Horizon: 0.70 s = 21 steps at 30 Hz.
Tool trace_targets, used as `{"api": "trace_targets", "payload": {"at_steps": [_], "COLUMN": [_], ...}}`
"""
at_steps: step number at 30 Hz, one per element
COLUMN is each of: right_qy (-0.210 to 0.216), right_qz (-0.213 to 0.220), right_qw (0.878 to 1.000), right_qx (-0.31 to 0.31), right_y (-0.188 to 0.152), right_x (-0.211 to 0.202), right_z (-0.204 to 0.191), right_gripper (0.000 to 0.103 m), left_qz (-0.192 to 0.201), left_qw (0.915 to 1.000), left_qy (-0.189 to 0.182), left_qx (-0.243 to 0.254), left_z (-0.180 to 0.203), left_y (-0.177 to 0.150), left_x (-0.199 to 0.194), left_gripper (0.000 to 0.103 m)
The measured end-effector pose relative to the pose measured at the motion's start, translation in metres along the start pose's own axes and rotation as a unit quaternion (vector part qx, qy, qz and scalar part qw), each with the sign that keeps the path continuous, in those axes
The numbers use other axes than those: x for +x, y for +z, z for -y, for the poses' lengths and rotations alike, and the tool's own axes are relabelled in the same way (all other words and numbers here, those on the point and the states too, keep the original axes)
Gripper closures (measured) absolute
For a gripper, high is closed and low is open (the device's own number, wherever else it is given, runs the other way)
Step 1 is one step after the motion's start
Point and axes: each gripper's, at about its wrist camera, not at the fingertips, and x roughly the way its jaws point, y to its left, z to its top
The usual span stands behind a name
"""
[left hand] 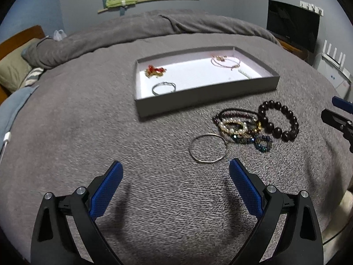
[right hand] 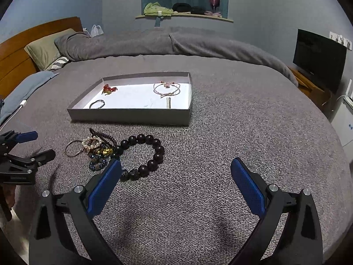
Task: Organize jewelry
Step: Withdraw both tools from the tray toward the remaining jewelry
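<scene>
- Dark round beads form the largest bracelet (right hand: 143,156), beside a tangled bracelet pile (left hand: 240,128).
- Left gripper (left hand: 175,174) and right gripper (right hand: 176,172) both gape, empty.
- Only the left wrist view shows the silver bangle (left hand: 208,148) whole.

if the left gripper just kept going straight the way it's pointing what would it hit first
Probably the gray blanket itself; the left gripper is open, and the thin metal bangle lies slightly right of its line. Depth is uncertain.

Rough grey knitted bed cover (left hand: 110,132), matt cardboard tray (left hand: 198,97), shiny metal bangle (left hand: 208,148), glossy dark beads (right hand: 143,156)
</scene>
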Motion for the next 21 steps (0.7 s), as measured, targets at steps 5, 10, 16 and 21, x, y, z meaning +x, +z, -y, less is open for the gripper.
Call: {"api": "trace_targets", "payload": {"at_steps": [5,10,16,21], "right_qy": [0.002,0.004,0.004,0.005], "right_qz": [-0.008,-0.016,-0.018,-0.022], "right_qw": [1.0,1.0,1.0,1.0], "right_qx": [0.004,0.007,0.004,0.006], "right_y": [-0.004,-0.006,-0.008,-0.01], "right_x": [0.007,0.014,0.017,0.022], "right_z": [0.003,0.004,0.002,0.002], "right_gripper": [0.005,0.005,0.005,0.005], "left_qz": [-0.013,-0.023,-0.025,-0.028], "left_qw": [0.9999,0.9997,0.9997,0.9994], "left_qy": [0.001,-0.006,-0.008,-0.019], "left_qx": [0.002,0.0,0.002,-0.012], "left_z": [0.006,0.01,0.014,0.012], "left_y": [-0.001,0.002,0.009,0.011], "left_x": [0.011,0.022,0.034,0.041], "left_gripper": [0.007,0.007,0.007,0.007]}}
